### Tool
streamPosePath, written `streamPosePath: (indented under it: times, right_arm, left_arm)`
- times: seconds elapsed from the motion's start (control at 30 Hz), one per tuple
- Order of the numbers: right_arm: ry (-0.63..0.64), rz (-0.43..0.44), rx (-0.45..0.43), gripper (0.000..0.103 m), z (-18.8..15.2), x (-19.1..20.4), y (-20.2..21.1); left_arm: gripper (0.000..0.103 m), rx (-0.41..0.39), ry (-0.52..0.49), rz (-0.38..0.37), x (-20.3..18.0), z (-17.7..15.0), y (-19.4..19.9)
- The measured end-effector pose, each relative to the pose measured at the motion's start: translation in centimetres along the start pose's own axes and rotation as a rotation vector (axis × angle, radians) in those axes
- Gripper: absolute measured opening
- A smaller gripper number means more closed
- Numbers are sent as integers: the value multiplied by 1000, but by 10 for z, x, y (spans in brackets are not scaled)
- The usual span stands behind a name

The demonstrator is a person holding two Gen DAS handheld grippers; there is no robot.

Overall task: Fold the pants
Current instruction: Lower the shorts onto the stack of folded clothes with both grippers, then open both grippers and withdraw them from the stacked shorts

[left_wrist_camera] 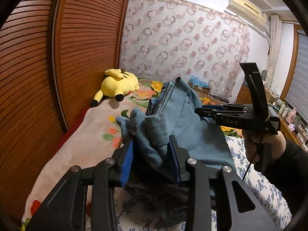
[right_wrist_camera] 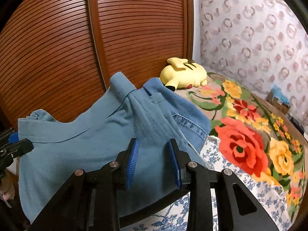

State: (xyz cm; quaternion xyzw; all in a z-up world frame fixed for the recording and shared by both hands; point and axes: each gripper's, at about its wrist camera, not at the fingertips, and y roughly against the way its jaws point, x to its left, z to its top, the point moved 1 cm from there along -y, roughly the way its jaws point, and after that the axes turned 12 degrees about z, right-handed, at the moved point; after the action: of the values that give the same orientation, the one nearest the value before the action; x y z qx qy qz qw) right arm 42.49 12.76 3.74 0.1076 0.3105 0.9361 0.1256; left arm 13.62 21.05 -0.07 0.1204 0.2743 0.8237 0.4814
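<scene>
Nearest the left wrist camera, our left gripper (left_wrist_camera: 152,159) had its blue-padded jaws clamped on a bunched wad of the soft blue cotton pants (left_wrist_camera: 184,115), which were held up above the bed with the floral blanket (left_wrist_camera: 86,134). Across from it, our right gripper (left_wrist_camera: 204,110) came in from the right, its jaws closed on the cloth's far edge as far as we could judge. A yellow plush toy (left_wrist_camera: 117,84) lay by the brown slatted wardrobe door (left_wrist_camera: 57,48). An open cardboard box (left_wrist_camera: 200,86) sat past the bed; we could not tell its contents.

In the right wrist view, the jaws of the right gripper (right_wrist_camera: 154,161) stood partly apart with the pants (right_wrist_camera: 86,140) draped between and over them; a firm pinch was not clear here. The waistband and a stitched pocket faced up, and the left gripper (right_wrist_camera: 13,148) held the far corner.

We judged the risk to be uneven holds: the crumpled left bunch could slip or fold crooked, and a loose right grip could drop the cloth onto the blue-and-white floral sheet (right_wrist_camera: 221,159).
</scene>
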Motion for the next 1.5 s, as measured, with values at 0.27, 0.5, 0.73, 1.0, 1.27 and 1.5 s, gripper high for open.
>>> streamPosePath:
  times: [0.27, 0.5, 0.73, 1.0, 1.27, 1.5]
  right_arm:
    - [10, 14, -24, 33, -14, 6, 11]
    - [22, 28, -40, 33, -18, 15, 19]
    - [20, 42, -64, 48, -24, 23, 30]
    - [18, 31, -71, 66, -32, 38, 40]
    - [9, 11, -82, 67, -44, 58, 59]
    - [2, -18, -100, 68, -64, 83, 83]
  left_arm:
    - [66, -8, 10, 11, 7, 2, 1]
    - [84, -15, -3, 17, 11, 4, 2]
    - [92, -51, -21, 48, 15, 8, 10]
    - [92, -18, -32, 58, 16, 5, 8]
    - [92, -13, -55, 65, 14, -6, 18]
    - [92, -21, -70, 50, 11, -15, 35]
